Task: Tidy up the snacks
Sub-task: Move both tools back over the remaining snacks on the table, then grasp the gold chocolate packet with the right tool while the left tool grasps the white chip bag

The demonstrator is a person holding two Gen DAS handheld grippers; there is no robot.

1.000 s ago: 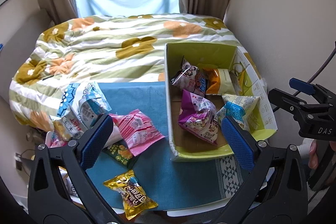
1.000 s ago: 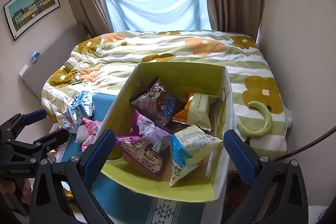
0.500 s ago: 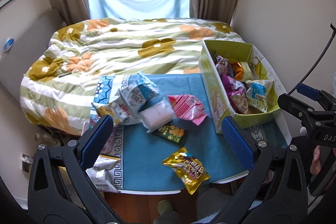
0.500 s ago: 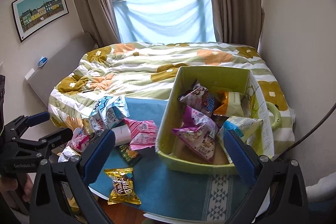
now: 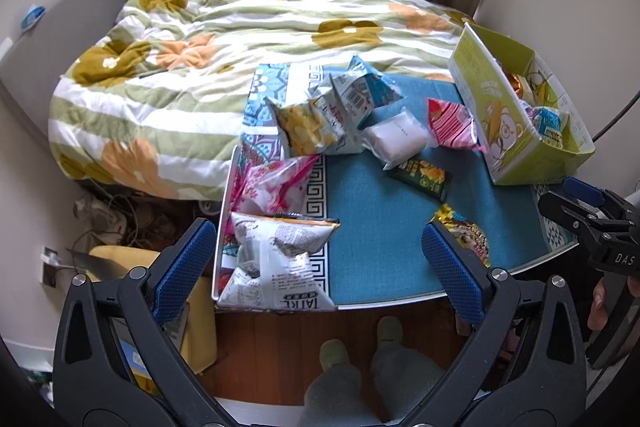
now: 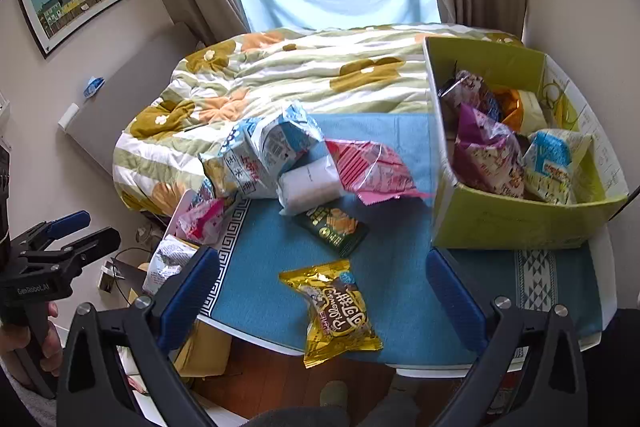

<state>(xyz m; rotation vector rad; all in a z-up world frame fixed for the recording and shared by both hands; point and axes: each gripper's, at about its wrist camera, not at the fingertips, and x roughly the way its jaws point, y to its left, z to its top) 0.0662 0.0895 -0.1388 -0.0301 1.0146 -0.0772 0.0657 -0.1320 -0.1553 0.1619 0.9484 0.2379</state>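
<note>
Both grippers have been drawn back from the green cardboard box (image 6: 516,219); left gripper (image 5: 318,265) and right gripper (image 6: 322,293) are held wide, empty.

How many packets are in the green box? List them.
4: dark packet far left, orange packet at back, magenta packet in the middle, blue-white packet near right. More may hide beneath.

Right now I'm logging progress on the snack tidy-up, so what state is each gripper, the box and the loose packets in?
left gripper: open, holding nothing.
right gripper: open, holding nothing.
green box: open-topped, partly filled with packets.
gold packet: sealed, flat, overhanging the table's near edge.
dark green packet: sealed, flat on the blue cloth.
pink packet: sealed, outside the box.
</note>
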